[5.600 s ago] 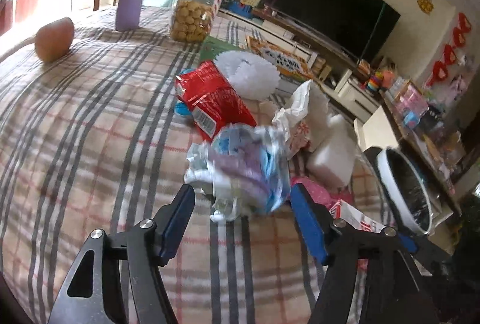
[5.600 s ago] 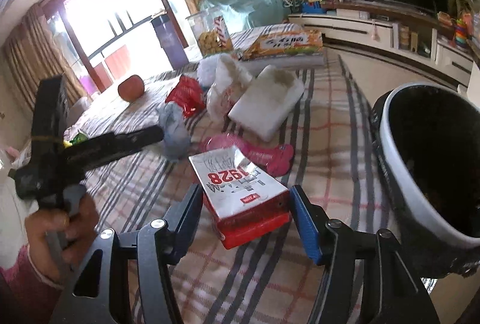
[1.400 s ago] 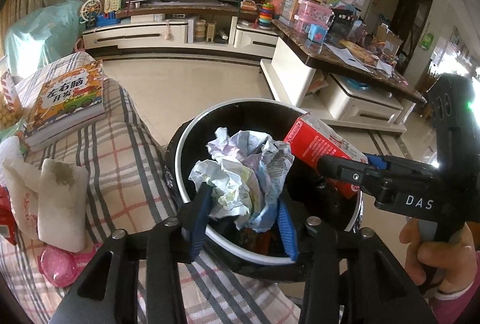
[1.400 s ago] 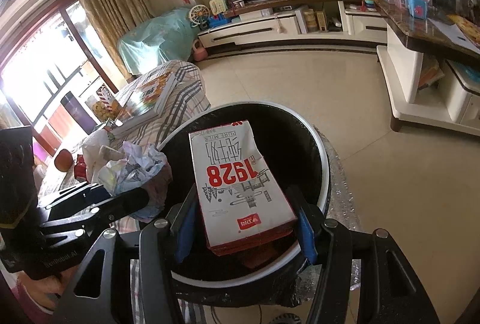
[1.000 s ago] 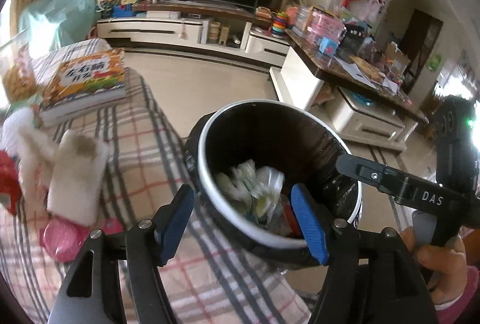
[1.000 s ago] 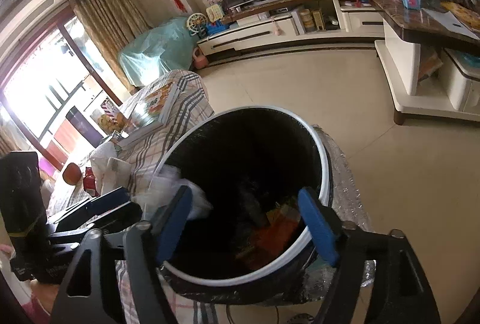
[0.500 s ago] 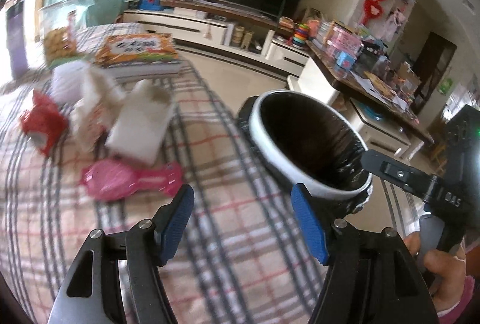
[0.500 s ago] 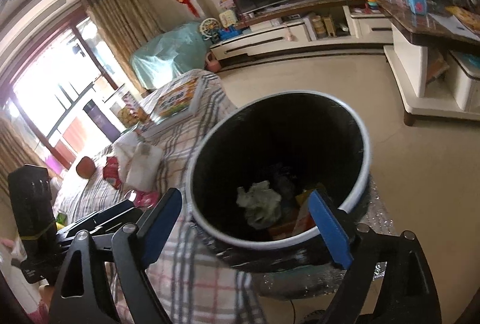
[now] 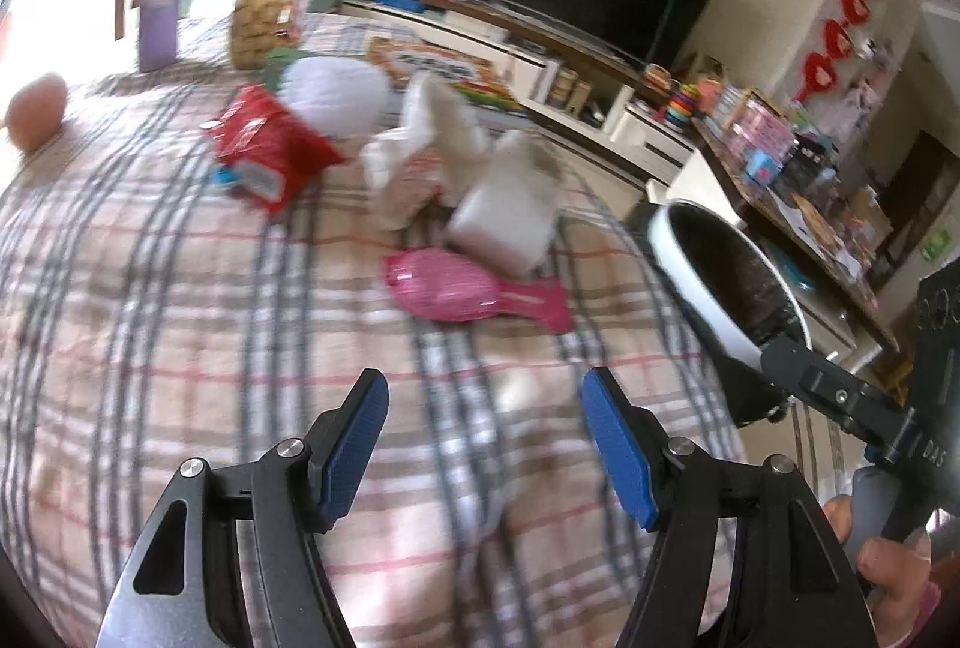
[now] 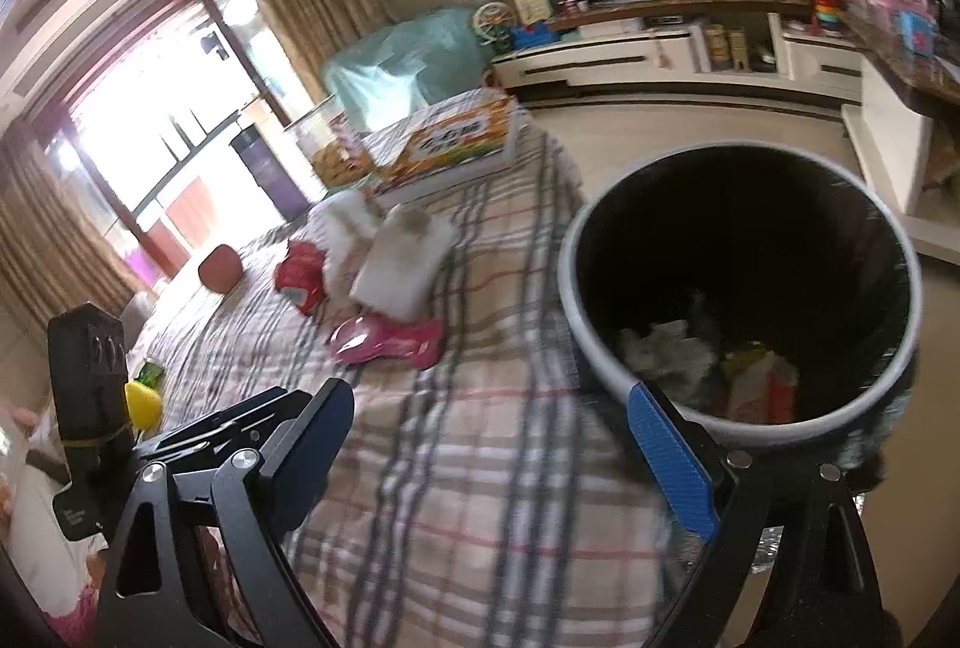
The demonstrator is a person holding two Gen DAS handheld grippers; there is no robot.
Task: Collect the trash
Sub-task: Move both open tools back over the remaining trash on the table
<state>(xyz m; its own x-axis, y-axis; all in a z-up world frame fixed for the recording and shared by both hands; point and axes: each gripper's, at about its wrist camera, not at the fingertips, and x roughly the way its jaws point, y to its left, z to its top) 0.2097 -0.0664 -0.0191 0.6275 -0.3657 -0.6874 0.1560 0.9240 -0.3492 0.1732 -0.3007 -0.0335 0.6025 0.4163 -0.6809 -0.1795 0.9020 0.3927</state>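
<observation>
Left wrist view: left tool [image 9: 483, 432] wide, empty, aimed at pink wrapper [image 9: 474, 291] on the plaid worktop [image 9: 180, 288]. Right tool [image 10: 492, 444] opening, empty, beside bin [image 10: 600, 360]. Between loads; next, grasp the wrapper.

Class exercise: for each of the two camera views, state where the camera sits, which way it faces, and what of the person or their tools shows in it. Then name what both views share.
Left wrist: sits on the left gripper, faces across the plaid cloth toward the pink wrapper; the other gripper and a hand show.
Right wrist: sits on the right gripper, jaws opening and empty, faces the trash bin; the left gripper shows.
Shared: wrapper, bin, cloth.
</observation>
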